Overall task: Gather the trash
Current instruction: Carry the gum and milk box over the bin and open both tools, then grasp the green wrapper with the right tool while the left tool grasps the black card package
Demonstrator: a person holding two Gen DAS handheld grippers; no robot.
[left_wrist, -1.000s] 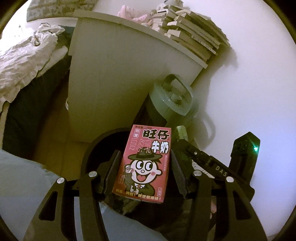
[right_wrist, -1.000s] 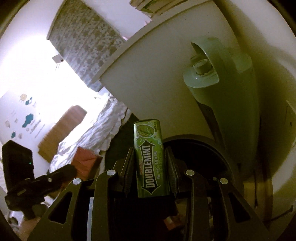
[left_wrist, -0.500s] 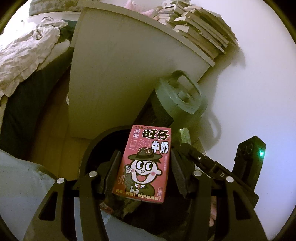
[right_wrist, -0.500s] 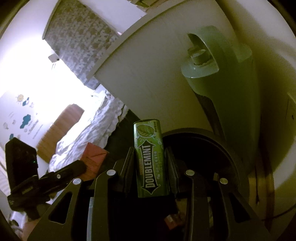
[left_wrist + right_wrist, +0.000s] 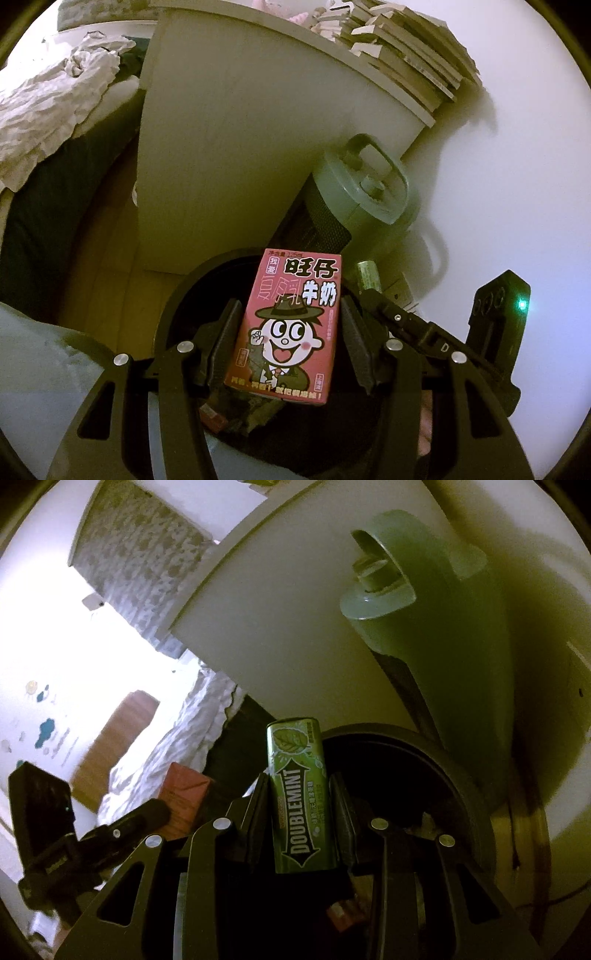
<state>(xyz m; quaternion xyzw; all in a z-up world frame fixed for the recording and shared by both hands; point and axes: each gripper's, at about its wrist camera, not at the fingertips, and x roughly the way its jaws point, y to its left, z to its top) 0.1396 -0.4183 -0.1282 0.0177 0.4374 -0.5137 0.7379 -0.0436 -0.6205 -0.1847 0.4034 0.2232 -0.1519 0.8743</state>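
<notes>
Item, left claw (image 5: 291, 328): closed on a pink milk carton (image 5: 290, 325), held over the black bin (image 5: 177, 295) at 6 o'clock. Item, right claw (image 5: 299, 808): closed on a green gum pack (image 5: 300, 797), over the same bin. We judge the step: dropping. Next, open both claws.

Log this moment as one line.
left gripper: shut on milk carton | right gripper: shut on gum box | both over black bin

The milk carton (image 5: 286, 326) hides the bin (image 5: 177, 295) contents (dark anyway).
</notes>
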